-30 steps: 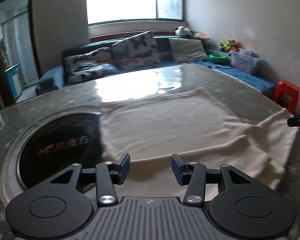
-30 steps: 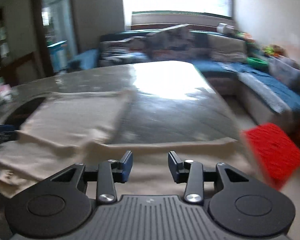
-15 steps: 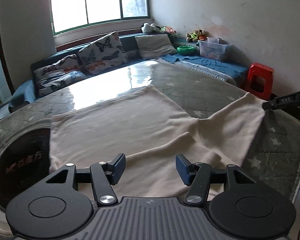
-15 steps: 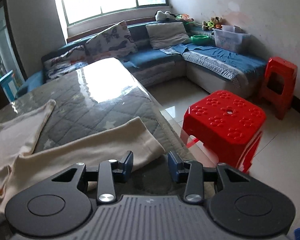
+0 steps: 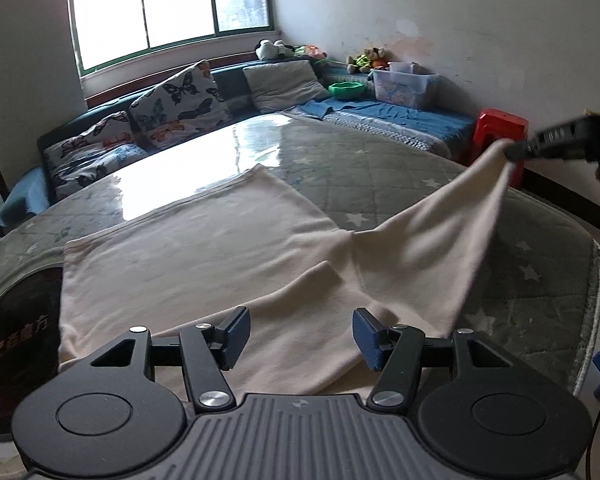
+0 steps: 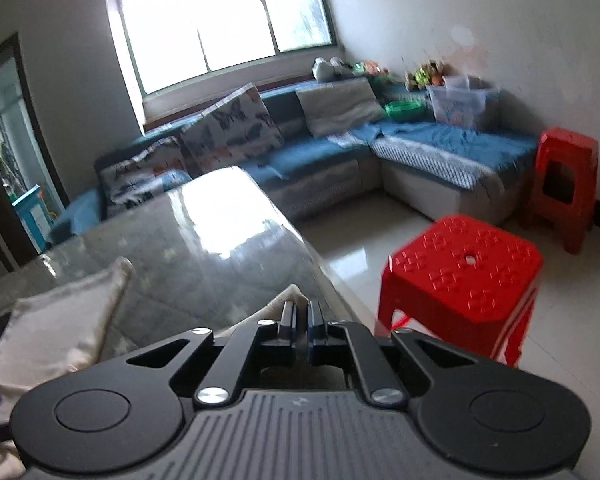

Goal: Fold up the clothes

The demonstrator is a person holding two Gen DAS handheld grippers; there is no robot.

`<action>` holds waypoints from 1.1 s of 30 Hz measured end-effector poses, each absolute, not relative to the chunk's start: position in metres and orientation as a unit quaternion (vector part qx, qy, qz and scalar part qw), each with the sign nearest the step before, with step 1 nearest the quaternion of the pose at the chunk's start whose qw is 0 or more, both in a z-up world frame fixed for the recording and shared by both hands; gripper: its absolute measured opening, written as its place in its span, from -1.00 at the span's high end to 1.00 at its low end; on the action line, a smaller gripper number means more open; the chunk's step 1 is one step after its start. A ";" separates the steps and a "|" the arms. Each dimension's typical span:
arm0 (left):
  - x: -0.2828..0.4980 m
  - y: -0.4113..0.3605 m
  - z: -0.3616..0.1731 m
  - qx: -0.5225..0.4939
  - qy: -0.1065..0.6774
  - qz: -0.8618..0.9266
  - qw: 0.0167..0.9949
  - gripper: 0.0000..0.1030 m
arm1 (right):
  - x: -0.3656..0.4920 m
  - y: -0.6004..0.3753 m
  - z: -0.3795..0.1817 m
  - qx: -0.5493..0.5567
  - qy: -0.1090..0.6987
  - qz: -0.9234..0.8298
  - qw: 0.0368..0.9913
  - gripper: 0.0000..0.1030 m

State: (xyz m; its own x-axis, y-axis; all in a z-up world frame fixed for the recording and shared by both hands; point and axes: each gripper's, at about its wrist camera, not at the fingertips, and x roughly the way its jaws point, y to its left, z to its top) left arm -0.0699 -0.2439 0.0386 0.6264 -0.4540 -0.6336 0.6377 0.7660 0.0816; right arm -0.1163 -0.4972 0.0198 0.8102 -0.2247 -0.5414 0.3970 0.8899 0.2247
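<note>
Right gripper (image 6: 301, 312) jaws just closed, pinching cloth (image 5: 204, 264) corner.

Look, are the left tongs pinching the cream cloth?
No, the left tongs stand open above the cream cloth, with nothing pressed between their blue pads.

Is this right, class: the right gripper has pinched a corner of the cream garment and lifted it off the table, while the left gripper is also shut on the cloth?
Not quite. The right gripper is shut on a corner of the cream garment, raised off the table. But the left gripper is open: the left wrist view shows its jaws standing apart above the cloth, gripping nothing.
</note>
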 end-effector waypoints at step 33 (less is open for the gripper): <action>-0.084 -0.077 0.042 0.058 0.296 -0.128 0.945 -0.30 | -0.031 -0.208 0.115 -0.022 0.253 0.222 0.942 0.91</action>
State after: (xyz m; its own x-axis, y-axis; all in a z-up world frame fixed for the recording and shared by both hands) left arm -0.0843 -0.0772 0.0424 0.7921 -0.2075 -0.5740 0.2761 0.9605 0.0338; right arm -0.0307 -0.2079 0.1146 0.7739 0.4069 -0.4852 -0.4288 0.9006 0.0713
